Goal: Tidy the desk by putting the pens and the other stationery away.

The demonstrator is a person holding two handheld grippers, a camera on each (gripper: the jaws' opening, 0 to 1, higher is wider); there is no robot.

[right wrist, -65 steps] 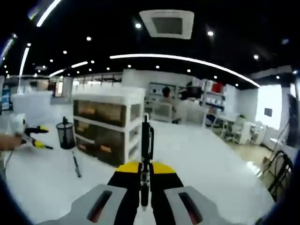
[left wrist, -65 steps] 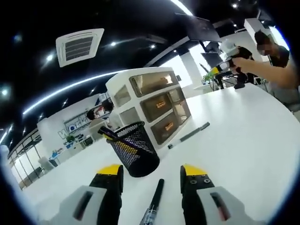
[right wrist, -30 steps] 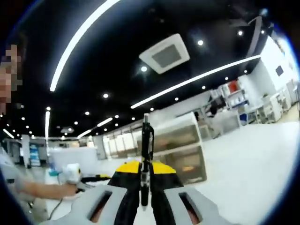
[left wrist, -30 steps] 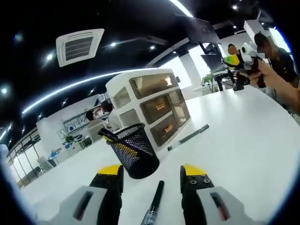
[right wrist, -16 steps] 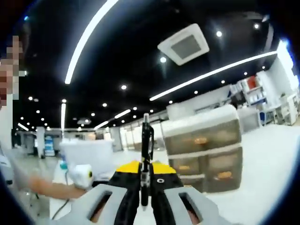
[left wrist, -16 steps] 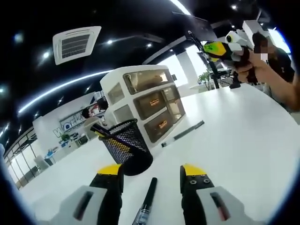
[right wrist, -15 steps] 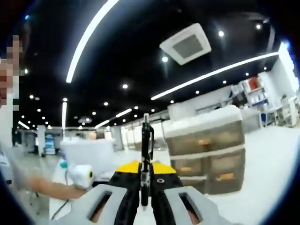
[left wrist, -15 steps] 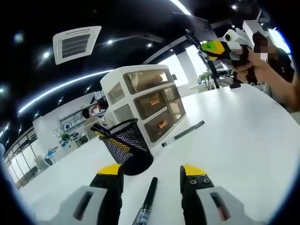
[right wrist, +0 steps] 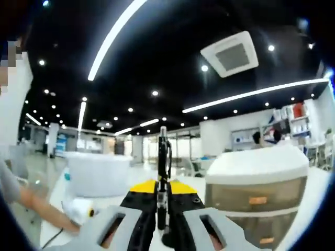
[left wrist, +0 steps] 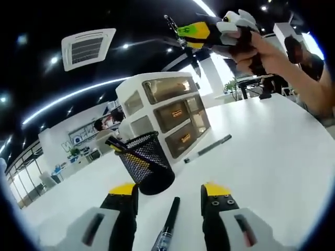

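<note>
In the left gripper view my left gripper [left wrist: 170,196] stands open low over the white desk [left wrist: 272,157]. A black pen [left wrist: 168,222] lies on the desk between its jaws. Just ahead is a black mesh pen cup [left wrist: 146,167] holding several pens. A dark marker [left wrist: 208,148] lies beside the white drawer unit [left wrist: 167,112]. My right gripper [left wrist: 184,27] shows at the top, high above the drawers, with a black pen in it. In the right gripper view my right gripper [right wrist: 162,191] is shut on that black pen [right wrist: 163,167], which stands upright between the jaws.
The drawer unit [right wrist: 259,196] sits at the lower right of the right gripper view. A person's arm [left wrist: 293,68] reaches in from the right of the left gripper view. A forearm holding the left gripper [right wrist: 78,209] appears at lower left.
My right gripper with its pen has swung up and leftward across the left gripper view, from far right to above the drawer unit. The left gripper has hardly moved.
</note>
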